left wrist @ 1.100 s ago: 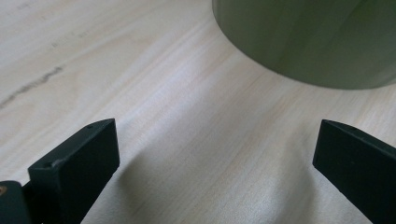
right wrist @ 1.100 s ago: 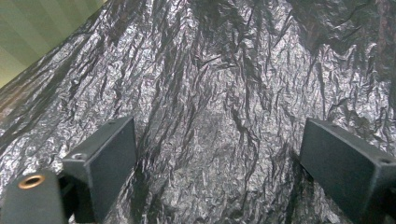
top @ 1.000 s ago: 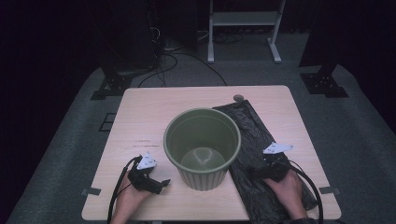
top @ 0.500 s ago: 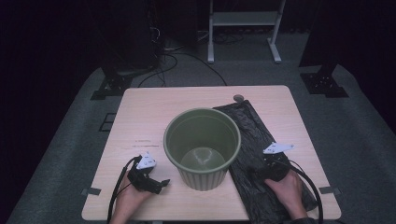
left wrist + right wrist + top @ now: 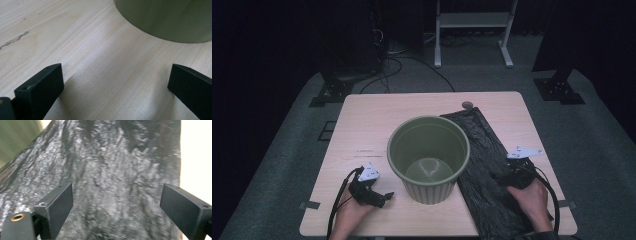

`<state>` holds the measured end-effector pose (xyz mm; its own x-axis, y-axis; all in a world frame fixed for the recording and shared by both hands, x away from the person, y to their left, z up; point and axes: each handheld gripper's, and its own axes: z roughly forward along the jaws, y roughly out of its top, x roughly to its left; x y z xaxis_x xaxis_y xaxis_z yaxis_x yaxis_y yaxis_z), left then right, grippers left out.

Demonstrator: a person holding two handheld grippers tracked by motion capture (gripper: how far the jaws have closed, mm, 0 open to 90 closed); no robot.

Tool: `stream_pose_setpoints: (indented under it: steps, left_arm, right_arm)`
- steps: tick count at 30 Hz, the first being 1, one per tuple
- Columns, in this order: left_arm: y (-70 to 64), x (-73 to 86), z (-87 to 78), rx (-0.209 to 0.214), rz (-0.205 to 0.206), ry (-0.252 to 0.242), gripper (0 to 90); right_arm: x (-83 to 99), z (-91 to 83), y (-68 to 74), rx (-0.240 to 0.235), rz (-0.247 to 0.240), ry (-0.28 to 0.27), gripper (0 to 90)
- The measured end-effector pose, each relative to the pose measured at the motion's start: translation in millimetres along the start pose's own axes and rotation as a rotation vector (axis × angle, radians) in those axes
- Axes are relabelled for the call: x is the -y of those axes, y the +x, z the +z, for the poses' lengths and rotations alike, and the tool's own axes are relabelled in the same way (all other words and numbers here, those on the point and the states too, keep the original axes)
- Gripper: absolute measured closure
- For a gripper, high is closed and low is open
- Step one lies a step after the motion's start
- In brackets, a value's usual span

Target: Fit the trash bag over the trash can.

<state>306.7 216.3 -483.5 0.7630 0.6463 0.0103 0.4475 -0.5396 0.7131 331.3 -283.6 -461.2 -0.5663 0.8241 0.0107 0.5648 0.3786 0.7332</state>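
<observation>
The left gripper (image 5: pixel 115 82) gapes wide over bare table (image 5: pixel 75 37), the green pot (image 5: pixel 165 17) just ahead, while the right gripper (image 5: pixel 116 205) (equally wide, holding nothing) hangs over the black sheet (image 5: pixel 112 162) spread beneath its jaws.

Black bag (image 5: pixel 484 170) partly behind bin (image 5: pixel 428 156)

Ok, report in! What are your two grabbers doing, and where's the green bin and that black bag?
Left gripper open, empty, low beside green bin. Right gripper open over black bag, not gripping. Bin upright, empty, overlapping the bag's edge. Nothing else in the way.
</observation>
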Motion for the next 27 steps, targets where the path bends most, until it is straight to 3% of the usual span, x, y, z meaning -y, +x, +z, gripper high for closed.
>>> stream_pose_setpoints:
  steps: [10,15,23,27]
  left_arm:
    - [0.0,0.0,0.0,0.0,0.0,0.0,0.0]
    - [0.0,0.0,0.0,0.0,0.0,0.0,0.0]
    - [0.0,0.0,0.0,0.0,0.0,0.0,0.0]
    - [0.0,0.0,0.0,0.0,0.0,0.0,0.0]
  right_arm:
    - [8.2,-5.9,-32.1,0.039,0.067,0.001,9.8]
    - [9.6,0.6,-45.7,0.024,0.097,0.016,9.9]
    - [6.0,20.9,-47.0,-0.018,0.106,0.039,11.0]
    - [4.1,22.2,-45.1,-0.048,0.106,0.036,11.1]
